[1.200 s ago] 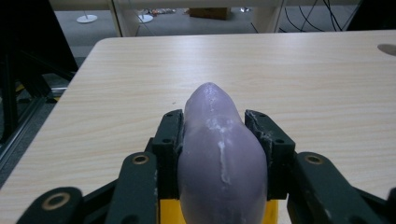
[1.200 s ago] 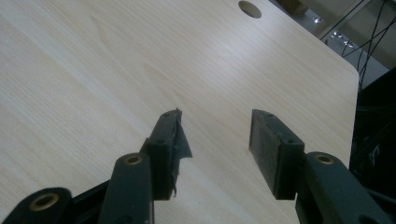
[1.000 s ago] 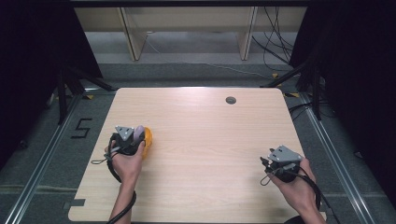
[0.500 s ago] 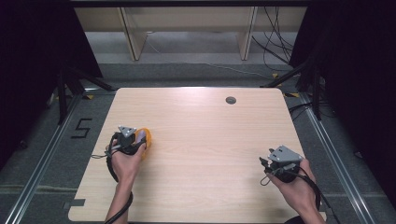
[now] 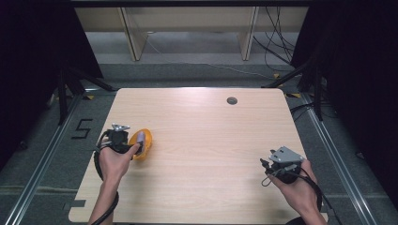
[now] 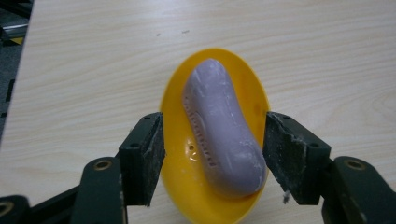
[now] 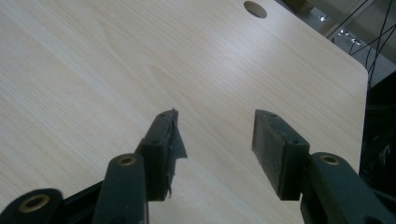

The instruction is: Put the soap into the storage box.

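A yellow oval dish (image 6: pixel 187 154) lies on the wooden table (image 5: pixel 211 140) with a purple bar of soap (image 6: pixel 222 135) in it. My left gripper (image 6: pixel 212 140) is open, and its two black pads flank the near end of the dish close to its rim. From above, the dish (image 5: pixel 145 140) with the soap (image 5: pixel 139 137) sits at the table's left side, just right of the left gripper (image 5: pixel 133 146). My right gripper (image 7: pixel 215 130) is open over bare wood with nothing between its pads. It is held low near the front right corner (image 5: pixel 274 165).
A round cable hole (image 5: pixel 232 100) (image 7: pixel 255 9) is in the table near its far edge. Dark stands and cables lie on the floor beyond the table's right edge. A "5" mark (image 5: pixel 82 128) is on the floor to the left.
My left hand and gripper have drawn back slightly to the left, and more of the dish now shows. The right gripper has not moved.
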Motion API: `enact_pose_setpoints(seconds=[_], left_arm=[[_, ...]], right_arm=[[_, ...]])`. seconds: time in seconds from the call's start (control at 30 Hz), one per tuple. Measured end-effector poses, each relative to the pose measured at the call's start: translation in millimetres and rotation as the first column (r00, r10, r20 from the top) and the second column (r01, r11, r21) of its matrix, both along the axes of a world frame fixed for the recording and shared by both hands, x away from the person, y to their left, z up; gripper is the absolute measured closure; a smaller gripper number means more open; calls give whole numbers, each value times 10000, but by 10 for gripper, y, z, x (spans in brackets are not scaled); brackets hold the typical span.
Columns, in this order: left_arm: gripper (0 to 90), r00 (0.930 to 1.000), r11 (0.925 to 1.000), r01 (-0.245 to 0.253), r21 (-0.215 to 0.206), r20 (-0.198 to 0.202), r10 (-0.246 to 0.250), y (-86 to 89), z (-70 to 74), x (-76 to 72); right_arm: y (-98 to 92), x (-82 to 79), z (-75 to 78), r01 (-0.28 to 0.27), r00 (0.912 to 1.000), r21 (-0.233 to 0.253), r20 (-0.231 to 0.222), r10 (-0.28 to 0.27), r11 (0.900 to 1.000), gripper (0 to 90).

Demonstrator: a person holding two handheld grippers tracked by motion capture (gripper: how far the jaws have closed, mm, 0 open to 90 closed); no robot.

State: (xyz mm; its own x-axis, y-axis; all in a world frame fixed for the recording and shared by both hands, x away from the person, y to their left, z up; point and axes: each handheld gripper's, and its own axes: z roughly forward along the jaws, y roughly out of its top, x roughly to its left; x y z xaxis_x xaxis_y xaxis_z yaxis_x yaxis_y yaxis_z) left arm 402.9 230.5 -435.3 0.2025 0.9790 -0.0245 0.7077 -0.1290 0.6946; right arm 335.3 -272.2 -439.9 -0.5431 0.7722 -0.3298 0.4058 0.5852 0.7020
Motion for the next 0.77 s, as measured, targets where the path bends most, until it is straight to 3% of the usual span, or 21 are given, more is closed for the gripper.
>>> enact_pose_setpoints(seconds=[0.03,0.13,0.17,0.23,0.3,0.33,0.37,0.47,0.57,0.67,0.7,0.77], left_arm=[[379,9996,9999,112,-92,250,-110,35,64,-42],[383,9982,9992,359,-187,484,-349,86,118,-111],[384,9949,9974,646,-309,799,-620,116,142,-196],[384,9930,9963,761,-392,940,-721,127,140,-242],[384,9854,9920,1031,-725,1430,-919,142,93,-407],[384,9854,9920,1031,-725,1430,-919,142,93,-407],[384,9781,9877,1285,-887,1756,-1114,166,39,-541],[384,9644,9817,1586,-1058,2298,-1310,218,-110,-761],[395,9520,9800,1661,-1099,2769,-1303,257,-308,-987],[401,9513,9806,1593,-1140,2831,-1216,265,-423,-1097],[400,9548,9787,1773,-1034,2591,-1456,251,-487,-1135],[400,9535,9785,1847,-922,2580,-1557,238,-508,-1136]], right_arm=[[-2,-2,2,-3,10000,0,-7,3,10000,511],[-7,0,-1,-48,10000,21,-71,48,10000,510],[-12,4,-5,-28,10000,10,-87,29,10000,510],[-11,4,-6,39,9999,47,-120,-38,10000,509],[-17,4,-4,152,9999,-18,32,-152,9999,508],[-17,4,-4,152,9999,-18,32,-152,9999,508],[-16,3,0,203,9998,37,-57,-203,9998,507],[-34,17,-8,-71,9999,-74,-140,70,9999,505],[-30,5,-17,133,9999,59,-87,-133,9999,502],[-27,3,-16,236,9997,82,-116,-235,9997,498],[-18,14,-29,110,9997,240,-213,-105,9997,490],[-15,15,-32,127,9997,306,-218,-120,9994,483]])
